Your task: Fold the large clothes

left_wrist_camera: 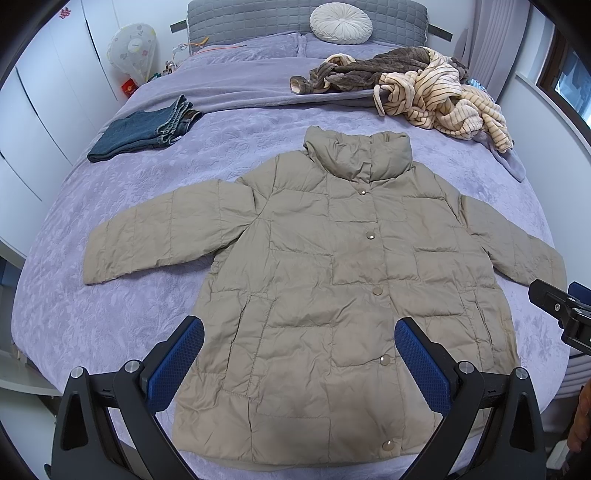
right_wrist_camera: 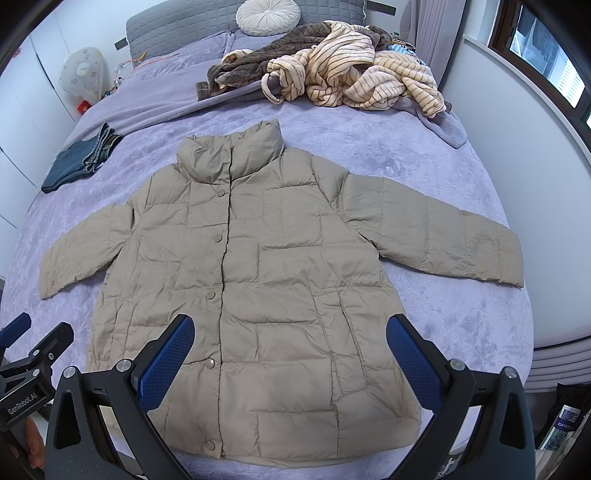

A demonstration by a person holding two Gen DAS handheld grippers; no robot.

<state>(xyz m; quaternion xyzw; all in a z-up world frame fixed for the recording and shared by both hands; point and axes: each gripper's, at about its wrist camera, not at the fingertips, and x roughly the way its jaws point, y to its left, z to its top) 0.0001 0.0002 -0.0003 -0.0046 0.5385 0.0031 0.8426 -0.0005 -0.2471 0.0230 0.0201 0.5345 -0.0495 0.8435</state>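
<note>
Jacket (left_wrist_camera: 332, 288) flat on bed (left_wrist_camera: 110, 295) (snaps shut); both grippers' fingers (left_wrist_camera: 177, 362) spread wide, empty.

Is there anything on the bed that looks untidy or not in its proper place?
Yes. A heap of striped and brown fleece clothes lies crumpled near the round pillow, unfolded. The beige jacket lies flat, buttoned, sleeves spread, nothing askew. The jeans are folded.
</note>
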